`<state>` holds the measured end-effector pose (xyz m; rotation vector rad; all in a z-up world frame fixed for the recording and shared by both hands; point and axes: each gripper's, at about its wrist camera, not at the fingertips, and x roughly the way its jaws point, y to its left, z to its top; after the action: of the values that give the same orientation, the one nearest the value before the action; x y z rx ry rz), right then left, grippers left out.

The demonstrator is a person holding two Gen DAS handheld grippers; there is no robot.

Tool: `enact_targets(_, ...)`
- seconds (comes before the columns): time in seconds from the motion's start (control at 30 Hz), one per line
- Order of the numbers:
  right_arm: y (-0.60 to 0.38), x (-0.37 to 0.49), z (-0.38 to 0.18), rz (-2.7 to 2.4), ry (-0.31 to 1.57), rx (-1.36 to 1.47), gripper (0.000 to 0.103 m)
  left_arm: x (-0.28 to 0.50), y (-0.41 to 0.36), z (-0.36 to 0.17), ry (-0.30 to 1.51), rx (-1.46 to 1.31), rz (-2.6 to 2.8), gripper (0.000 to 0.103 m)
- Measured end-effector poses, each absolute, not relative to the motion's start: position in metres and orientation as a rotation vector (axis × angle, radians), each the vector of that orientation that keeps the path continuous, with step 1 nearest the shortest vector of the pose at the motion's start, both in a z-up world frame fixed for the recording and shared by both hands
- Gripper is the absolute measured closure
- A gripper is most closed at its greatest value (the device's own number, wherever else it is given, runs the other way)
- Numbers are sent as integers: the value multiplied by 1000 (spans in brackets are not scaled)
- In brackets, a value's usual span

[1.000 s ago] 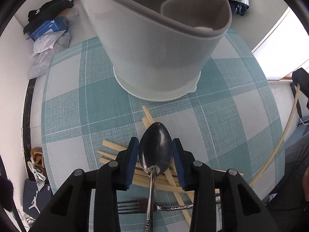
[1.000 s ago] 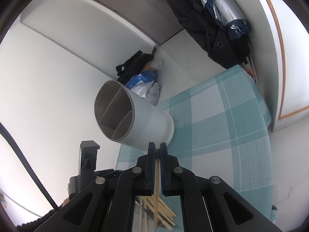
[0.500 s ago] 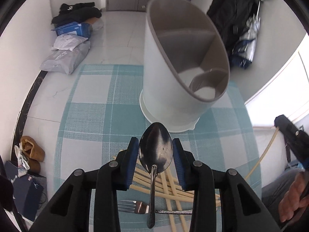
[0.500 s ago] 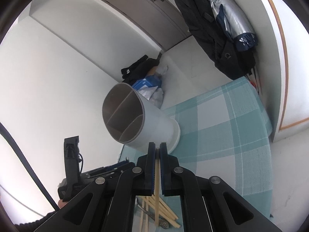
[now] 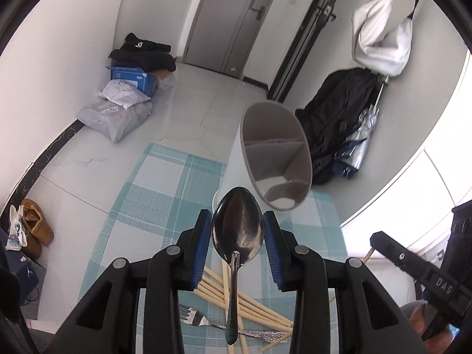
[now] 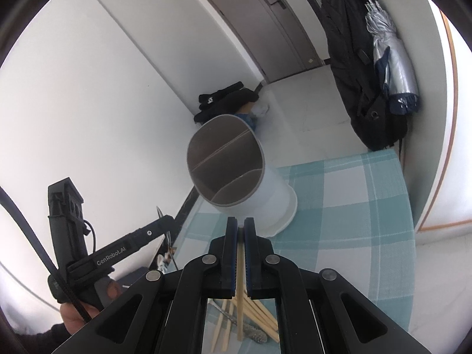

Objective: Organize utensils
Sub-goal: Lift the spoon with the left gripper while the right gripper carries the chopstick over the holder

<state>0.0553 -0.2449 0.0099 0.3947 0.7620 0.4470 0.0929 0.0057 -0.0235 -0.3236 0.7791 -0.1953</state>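
My left gripper (image 5: 237,219) is shut on a steel spoon (image 5: 237,236), its bowl clamped between the blue pads and its handle hanging down. A grey-white divided utensil holder (image 5: 277,153) stands just beyond it on the table. My right gripper (image 6: 240,224) is shut on one pale wooden chopstick (image 6: 240,268), which hangs below the fingers. The holder (image 6: 230,171) sits ahead of it and to the left. Loose chopsticks (image 5: 256,305) and a fork (image 5: 191,317) lie on the cloth under both grippers. The holder's compartments look empty.
A teal checked cloth (image 5: 165,194) covers the round table, whose edge is near on the left. Beyond it on the floor lie parcels (image 5: 118,112), shoes (image 5: 35,224) and dark coats (image 5: 339,124). A hand (image 6: 79,312) grips the left tool.
Both grippers have risen above the table with the spoon and the chopstick. The holder now looks smaller and farther away, and its open top is in view. The left view has tilted up.
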Motion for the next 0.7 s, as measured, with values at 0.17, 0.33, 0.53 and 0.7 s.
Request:
enact_targets(0.17, -233, 46, 25, 454, 722, 335, 99, 81, 17, -5, 711, -378, -185, 72)
enact_targets(0.33, -226, 39, 35, 452, 708, 283, 99, 73, 21, 13, 649, -407, -186, 72)
enact_targets(0.53, -228, 38, 58, 449, 675, 287, 99, 77, 25, 35, 603, -429, -201, 72)
enact_targets(0.7, -224, 48, 92, 476, 630, 257, 99, 86, 25, 54, 562, -433, -213, 72)
